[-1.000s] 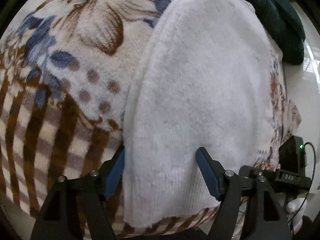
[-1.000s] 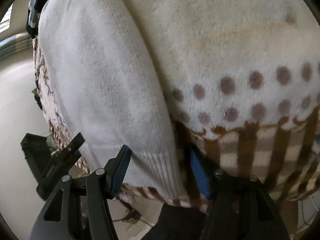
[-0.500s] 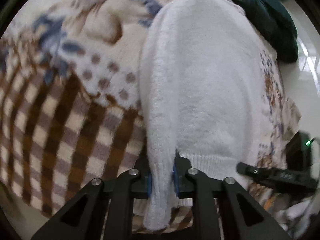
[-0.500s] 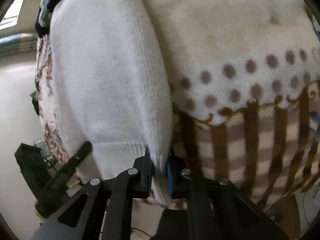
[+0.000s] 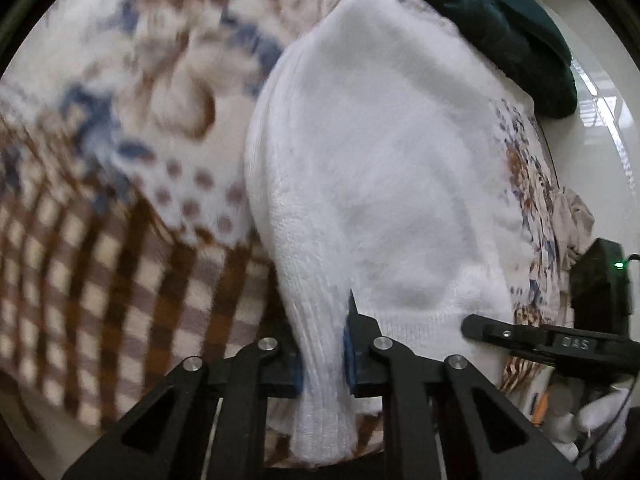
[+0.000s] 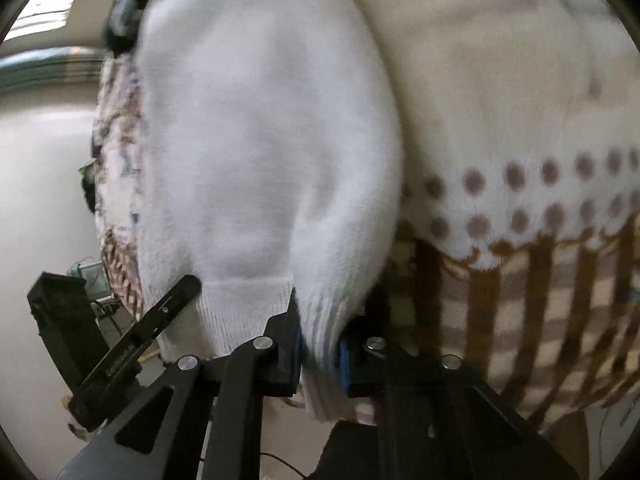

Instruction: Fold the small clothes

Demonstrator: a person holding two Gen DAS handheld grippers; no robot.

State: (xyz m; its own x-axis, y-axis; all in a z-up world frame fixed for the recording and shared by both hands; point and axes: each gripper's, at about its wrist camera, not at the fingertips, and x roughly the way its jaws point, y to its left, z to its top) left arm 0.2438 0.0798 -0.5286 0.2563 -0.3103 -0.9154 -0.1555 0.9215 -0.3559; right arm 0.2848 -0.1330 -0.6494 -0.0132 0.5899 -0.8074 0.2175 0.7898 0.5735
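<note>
A white fluffy knit garment (image 5: 380, 184) lies on a patterned blanket (image 5: 120, 240), its ribbed hem toward me. My left gripper (image 5: 322, 354) is shut on the hem's left corner, pinching a lifted fold between the blue pads. In the right wrist view the same garment (image 6: 260, 152) fills the left half. My right gripper (image 6: 318, 354) is shut on the hem's right corner, which bunches up between its pads. Each view shows the other gripper's black finger beside the hem, in the left wrist view (image 5: 548, 342) and in the right wrist view (image 6: 136, 336).
A dark teal garment (image 5: 500, 28) lies at the far end of the blanket. The blanket (image 6: 520, 240) has dots, brown checks and flowers. A crumpled pale cloth (image 5: 572, 220) and pale floor (image 6: 36, 200) lie past the bed's edge.
Both grippers went from open around the hem corners to shut on them. They have since lifted the corners slightly, and the hem bunches up.
</note>
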